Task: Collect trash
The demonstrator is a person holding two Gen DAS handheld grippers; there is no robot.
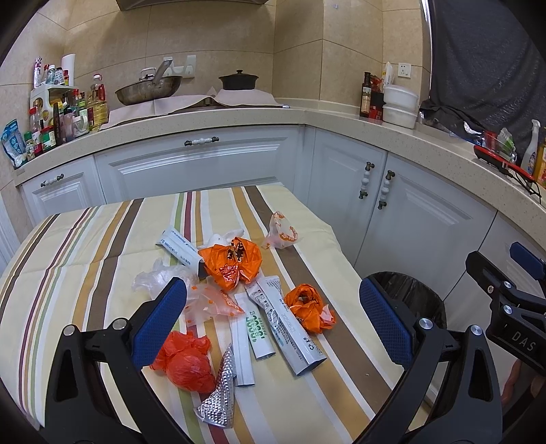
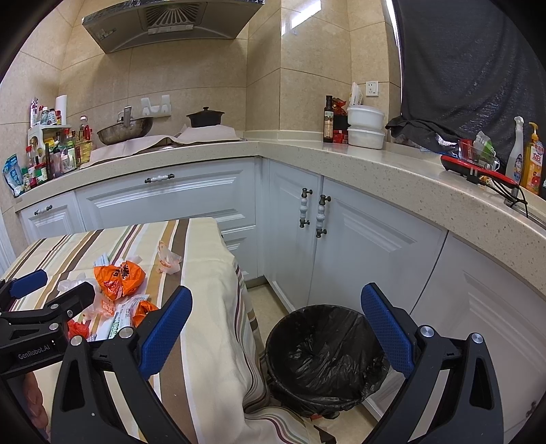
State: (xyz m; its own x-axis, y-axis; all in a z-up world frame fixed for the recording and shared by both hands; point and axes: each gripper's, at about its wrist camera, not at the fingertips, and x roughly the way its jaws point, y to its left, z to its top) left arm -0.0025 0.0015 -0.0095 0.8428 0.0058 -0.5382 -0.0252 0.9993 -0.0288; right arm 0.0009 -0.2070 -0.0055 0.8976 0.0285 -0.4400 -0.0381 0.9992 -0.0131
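Ahead of my left tongs (image 1: pixel 273 317), wide open and empty like the right (image 2: pixel 276 331), all the trash (image 1: pixel 239 293) waits; bin (image 2: pixel 324 355) looks bare.

Table under a striped tablecloth (image 1: pixel 102 246), scattered with orange plastic bags (image 1: pixel 232 261), clear crumpled bags (image 1: pixel 157 278), white foil sachets (image 1: pixel 290 328), a red bag (image 1: pixel 187 362), embossed silver foil (image 1: pixel 220 392)

I'm looking at beige tiled walls (image 2: pixel 211 68) filling the upper frame, white cabinets (image 2: pixel 170 194) running under a speckled countertop (image 2: pixel 341 160), a range hood (image 2: pixel 170 20) hanging upper left.
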